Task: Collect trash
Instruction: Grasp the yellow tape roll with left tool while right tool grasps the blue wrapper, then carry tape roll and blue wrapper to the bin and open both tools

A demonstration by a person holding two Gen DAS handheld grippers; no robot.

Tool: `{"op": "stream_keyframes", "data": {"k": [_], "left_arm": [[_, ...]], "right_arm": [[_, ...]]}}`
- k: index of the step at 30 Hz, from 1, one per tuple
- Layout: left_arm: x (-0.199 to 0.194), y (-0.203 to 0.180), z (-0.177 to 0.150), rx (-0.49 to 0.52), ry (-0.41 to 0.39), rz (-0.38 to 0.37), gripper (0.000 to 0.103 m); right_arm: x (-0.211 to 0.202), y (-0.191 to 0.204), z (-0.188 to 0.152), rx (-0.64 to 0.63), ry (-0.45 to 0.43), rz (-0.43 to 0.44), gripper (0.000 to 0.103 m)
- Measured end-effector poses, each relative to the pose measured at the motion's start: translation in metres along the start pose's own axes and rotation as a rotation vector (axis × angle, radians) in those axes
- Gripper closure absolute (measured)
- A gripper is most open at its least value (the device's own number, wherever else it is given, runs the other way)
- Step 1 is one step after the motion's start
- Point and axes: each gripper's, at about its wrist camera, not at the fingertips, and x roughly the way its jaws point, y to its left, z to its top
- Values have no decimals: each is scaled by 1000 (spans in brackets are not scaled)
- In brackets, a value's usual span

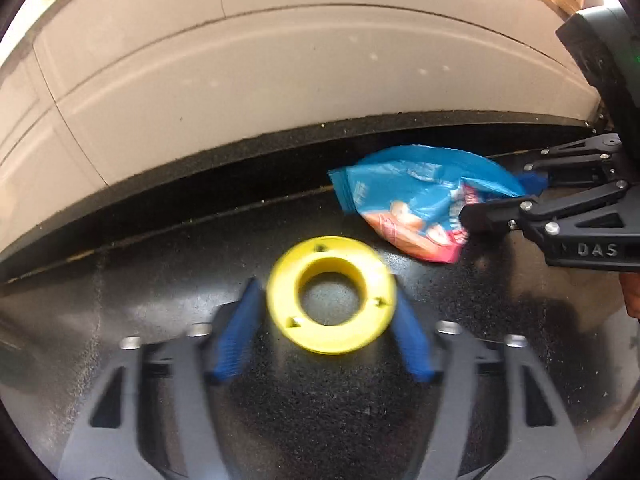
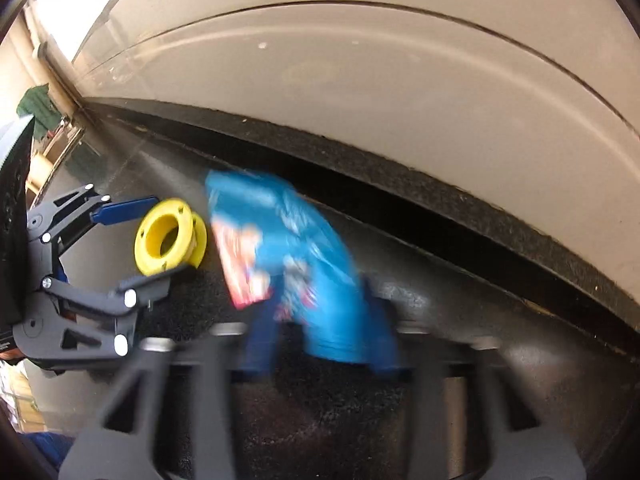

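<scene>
the left gripper point(image 1: 324, 328) pinches the stiff yellow ring point(image 1: 331, 295) by its rim. just beside the ring, the right gripper point(image 2: 320, 344) pinches the light, crinkly blue wrapper point(image 2: 280, 248) at its loose end, which may slip.

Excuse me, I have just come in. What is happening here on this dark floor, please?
A person is picking up trash with two hand-held grippers, on a dark floor beside a pale cabinet front. The left gripper has its blue pads on either side of a yellow ring-shaped spool, apparently just touching it. The right gripper has closed on the end of a crumpled blue snack wrapper. Both items appear to lie on the floor, not yet lifted.
</scene>
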Motion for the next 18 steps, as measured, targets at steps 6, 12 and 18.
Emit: {"op": "stream_keyframes", "data": {"k": [6,12,18], "left_arm": [[-15,3,-8,-29,29,7,49],[-66,3,-33,-50,13,36,49],[-132,1,-80,-106,-6,50,49]], "right_arm": [[-15,6,-12,63,-14,-6,89],[-59,29,-45,131,-55,-21,92],[-103,70,-89,138,-91,-20,92]]}}
